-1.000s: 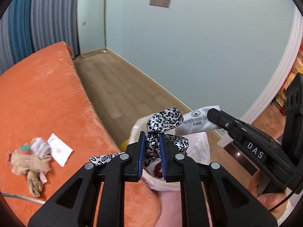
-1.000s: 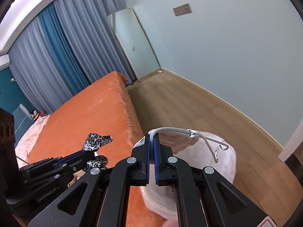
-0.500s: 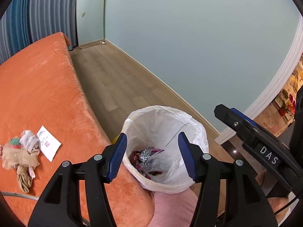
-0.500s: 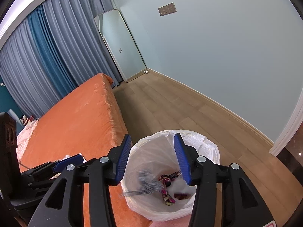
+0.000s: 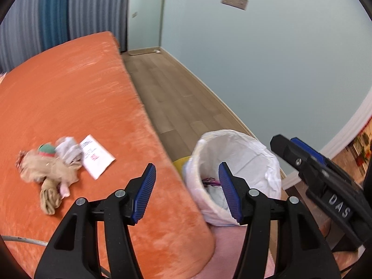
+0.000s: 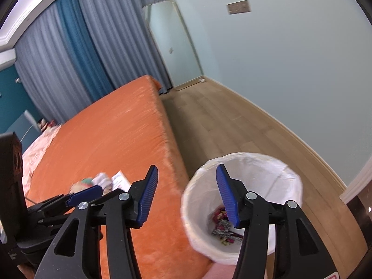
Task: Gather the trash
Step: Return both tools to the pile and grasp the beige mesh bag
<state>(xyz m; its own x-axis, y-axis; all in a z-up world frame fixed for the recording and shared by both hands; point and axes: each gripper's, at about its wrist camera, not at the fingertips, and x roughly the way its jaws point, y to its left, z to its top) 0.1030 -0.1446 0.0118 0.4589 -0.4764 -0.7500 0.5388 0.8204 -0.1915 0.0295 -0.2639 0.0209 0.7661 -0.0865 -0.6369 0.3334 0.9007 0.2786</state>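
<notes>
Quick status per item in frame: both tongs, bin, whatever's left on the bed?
left tongs: open, nothing between the pads
right tongs: opening, nothing between the pads
trash bin: upright on the floor beside the bed, white liner in, scraps at the bottom
beige cloth bundle: crumpled on the orange bed
paper slip: flat on the bed, against the bundle

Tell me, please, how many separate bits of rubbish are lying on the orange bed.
About 3, clustered together: a beige stocking, a crumpled white wad touching it, and a paper slip beside them. Blur may hide more.
</notes>
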